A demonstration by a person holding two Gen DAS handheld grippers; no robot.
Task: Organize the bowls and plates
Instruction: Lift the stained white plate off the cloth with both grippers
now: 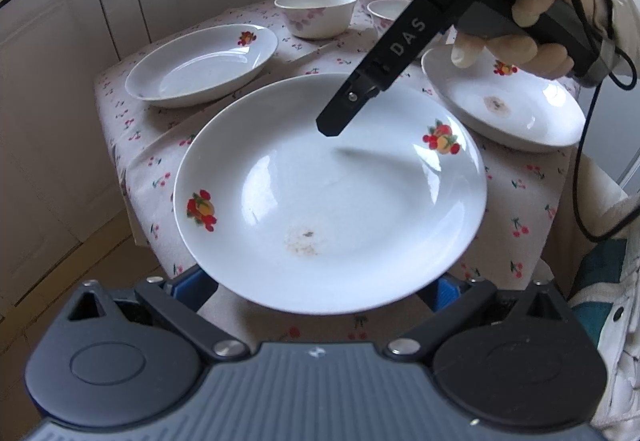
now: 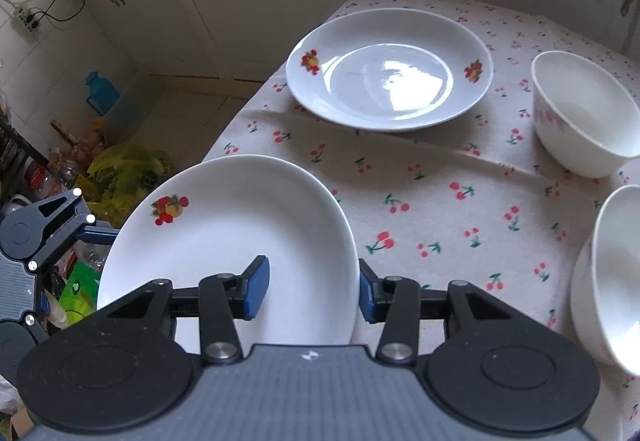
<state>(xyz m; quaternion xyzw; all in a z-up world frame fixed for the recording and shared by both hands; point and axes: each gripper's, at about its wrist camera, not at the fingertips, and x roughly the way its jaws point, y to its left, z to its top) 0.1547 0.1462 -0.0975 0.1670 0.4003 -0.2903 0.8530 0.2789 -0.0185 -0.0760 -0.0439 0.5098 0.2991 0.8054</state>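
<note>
Right gripper [image 2: 310,291] pinches plate [image 2: 224,241] rim, overhanging table [image 2: 440,181] edge.

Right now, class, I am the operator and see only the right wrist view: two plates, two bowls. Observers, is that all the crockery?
Observer: No. The left wrist view shows a third plate on the tablecloth, right of the near plate.
Operator: Is it clean?
Observer: No, a brownish stain marks its middle.
Operator: And the bowls?
Observer: Three white bowls stand grouped at the far end, not two.
</note>
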